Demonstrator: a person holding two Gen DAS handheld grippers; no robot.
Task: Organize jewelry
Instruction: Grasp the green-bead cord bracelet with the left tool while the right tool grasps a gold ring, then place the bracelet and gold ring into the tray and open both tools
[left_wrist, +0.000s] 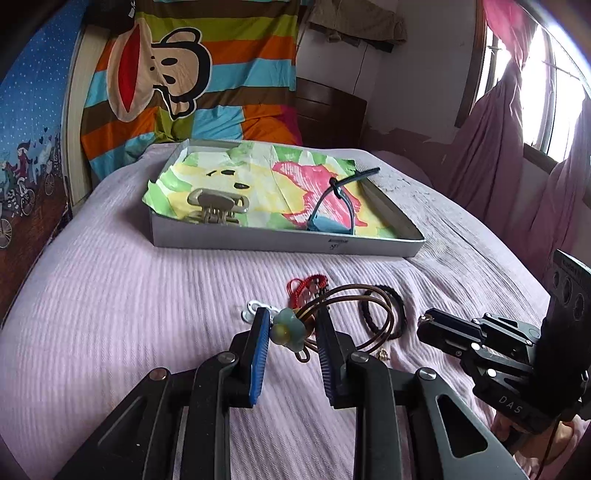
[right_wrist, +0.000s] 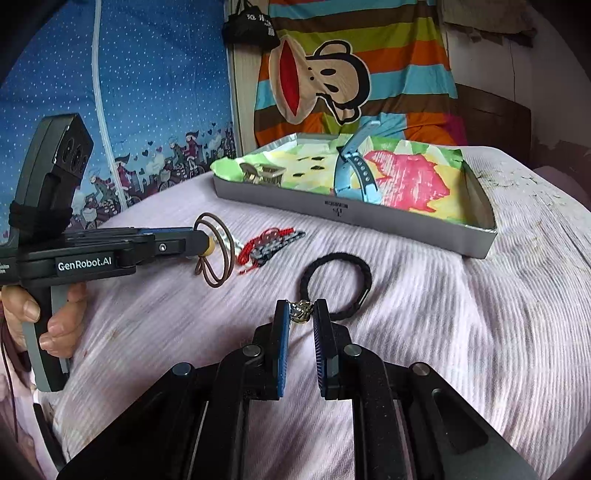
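- Two grippers work over a pink ribbed bedspread (left_wrist: 110, 295) where loose pieces lie in front of a shallow grey tray (left_wrist: 280, 243).
- The left gripper (left_wrist: 291, 325) is clamped on a hair tie with a pale blue flower (left_wrist: 290, 328); its brown elastic loops (left_wrist: 369, 314) hang out past the fingers. In the right wrist view the flower is nearly all hidden behind the finger, with only a cream edge showing.
- The right gripper (right_wrist: 301, 314) is closed on a small metallic charm (right_wrist: 301, 312), too small to make out; whether it is joined to the black braided hair tie (right_wrist: 338, 284) just beyond cannot be told.
- A red cord piece (right_wrist: 273, 243) lies on the bedspread between the grippers and the tray; its dark beaded part is blurred.
- A white item (left_wrist: 255, 308) is half covered by the left finger.
- Inside the tray, on crumpled coloured paper (left_wrist: 258, 184), sit a beige claw clip (left_wrist: 218, 206) and a blue strap (left_wrist: 332, 206), one end poking over the rim.
- A hand (right_wrist: 48, 317) grips the left handle, cut off at the frame edge.
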